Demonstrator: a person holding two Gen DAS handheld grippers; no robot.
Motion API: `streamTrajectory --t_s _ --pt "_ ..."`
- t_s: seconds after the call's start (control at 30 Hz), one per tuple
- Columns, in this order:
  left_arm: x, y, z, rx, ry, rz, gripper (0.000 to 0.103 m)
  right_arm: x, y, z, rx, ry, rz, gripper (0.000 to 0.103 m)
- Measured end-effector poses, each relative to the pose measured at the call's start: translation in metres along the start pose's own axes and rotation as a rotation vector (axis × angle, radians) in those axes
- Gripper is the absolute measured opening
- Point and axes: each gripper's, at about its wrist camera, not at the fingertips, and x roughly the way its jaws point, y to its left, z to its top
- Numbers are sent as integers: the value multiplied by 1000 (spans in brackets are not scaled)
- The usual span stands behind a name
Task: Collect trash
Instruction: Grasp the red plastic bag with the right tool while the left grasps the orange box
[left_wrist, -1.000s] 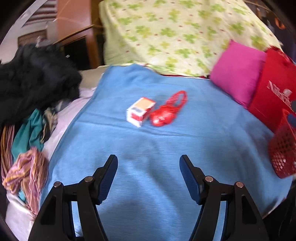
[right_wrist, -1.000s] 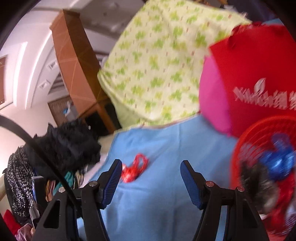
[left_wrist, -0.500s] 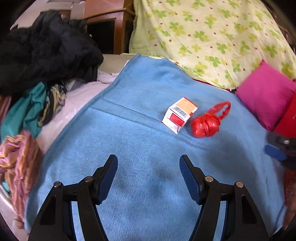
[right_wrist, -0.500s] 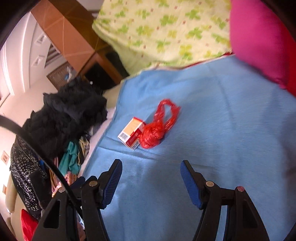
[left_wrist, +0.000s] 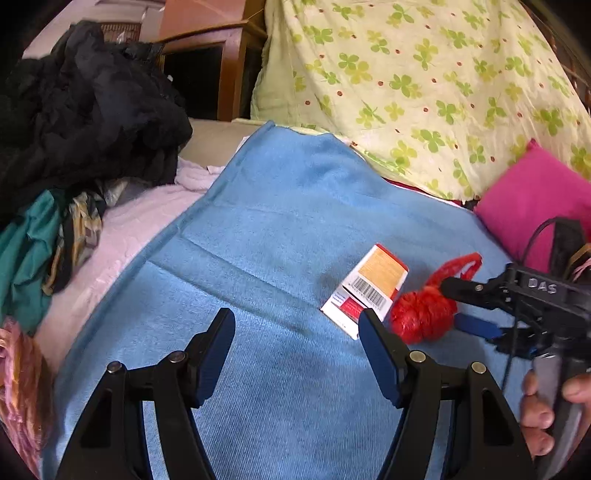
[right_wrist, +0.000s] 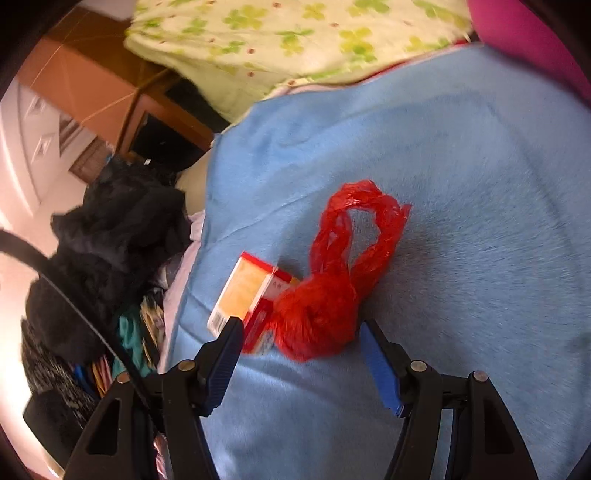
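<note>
A crumpled red plastic bag and a small red, white and orange carton lie side by side on the blue blanket. My right gripper is open, its fingers on either side of the bag's balled end, just above the blanket. In the left wrist view the bag and carton sit just ahead and right of my open, empty left gripper. The right gripper shows there at the bag's right side.
A pile of dark and coloured clothes lies left of the blanket. A green-flowered pillow and a pink cushion stand at the back. A wooden cabinet is behind the clothes.
My right gripper has swung from the red basket to the bag and closed in on it. My left gripper has turned left, so bag and carton moved to the right of its view.
</note>
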Motion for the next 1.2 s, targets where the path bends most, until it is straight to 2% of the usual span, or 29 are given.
streamTrajectory --t_s 0.1,0.17,0.23,0.33,0.53,0.67,0.77,0.93,1.07,1.13,1.2 --pt "6 5 2 -32 9 -7 70 17 -5 4 41 28 13 69" --pt "9 5 2 -34 11 -10 70 28 -7 2 37 47 -29 67" --pt "10 1 2 -28 6 -27 70 30 -9 1 32 42 -27 48" --pt "12 -8 3 0 -4 -71 70 22 -15 4 53 10 -7 45" --pt "22 -28 8 50 -11 -144 77 -32 -19 10 9 -89 -76 45" --pt "42 -43 12 84 36 -149 77 -78 -13 4 -59 -142 -139 45" --pt "53 -49 16 80 64 -177 77 -109 -16 -9 -88 -170 -149 45" --pt "68 -55 15 100 101 -143 77 -144 -25 -37 -114 -198 -174 45" --pt "66 -63 13 139 85 -133 77 -154 -30 -45 -132 -202 -189 45" --pt "66 -66 11 158 83 -128 73 -156 -31 -46 -141 -205 -199 45" --pt "68 -68 9 168 92 -121 62 -159 -31 -48 -149 -208 -205 45"
